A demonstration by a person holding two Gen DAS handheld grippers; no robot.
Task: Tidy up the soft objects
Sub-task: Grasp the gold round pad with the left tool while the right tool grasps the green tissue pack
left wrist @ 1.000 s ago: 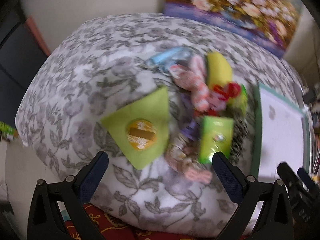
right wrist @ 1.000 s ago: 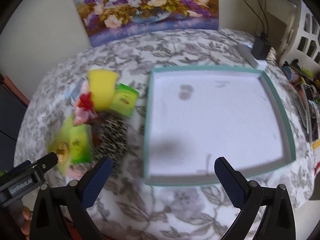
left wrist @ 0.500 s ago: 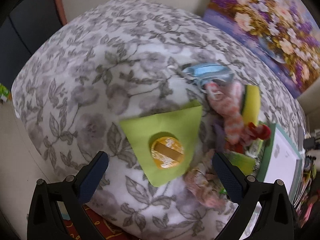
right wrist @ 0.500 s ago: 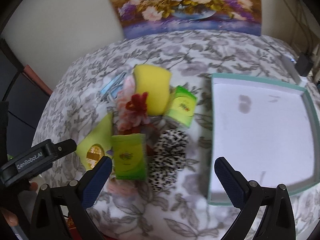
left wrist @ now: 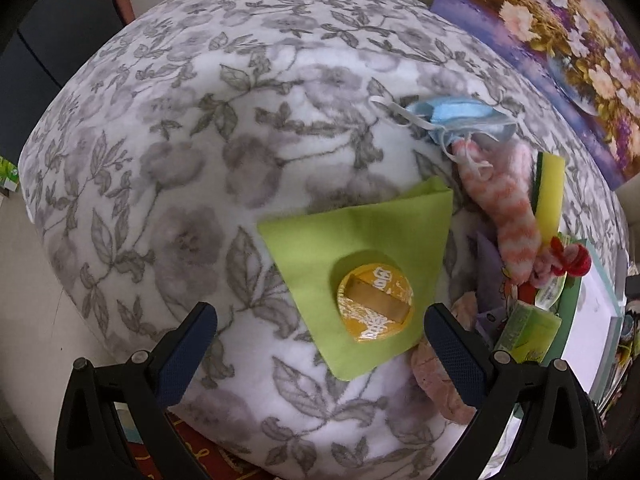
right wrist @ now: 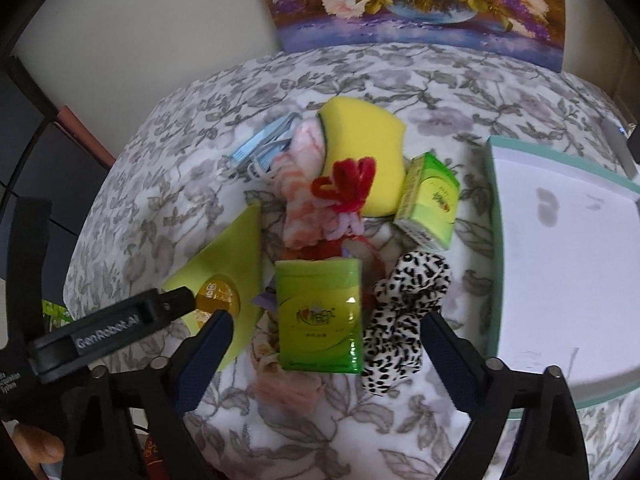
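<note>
A heap of soft things lies on the floral tablecloth (left wrist: pixel 180 168). A green napkin (left wrist: pixel 360 240) carries a round yellow packet (left wrist: pixel 375 308). Behind it lie a blue face mask (left wrist: pixel 460 114), a pink striped sock (left wrist: pixel 508 208) and a yellow sponge (right wrist: pixel 360 152). A green tissue pack (right wrist: pixel 320 316), a second green pack (right wrist: pixel 430 200), a leopard scrunchie (right wrist: pixel 404 312) and a red fuzzy piece (right wrist: pixel 348 184) show in the right wrist view. My left gripper (left wrist: pixel 320 344) is open just short of the napkin. My right gripper (right wrist: pixel 326 356) is open over the tissue pack.
A white tray with a teal rim (right wrist: pixel 494 248) sits to the right of the heap. A flower painting (right wrist: pixel 420 0) leans on the back wall. The left gripper's body (right wrist: pixel 108 332) shows at the left of the right wrist view. The table's edge runs close below both grippers.
Both grippers have swung left: the tray slid out to the right in both views and the heap now sits before the right gripper. Both stay open.
</note>
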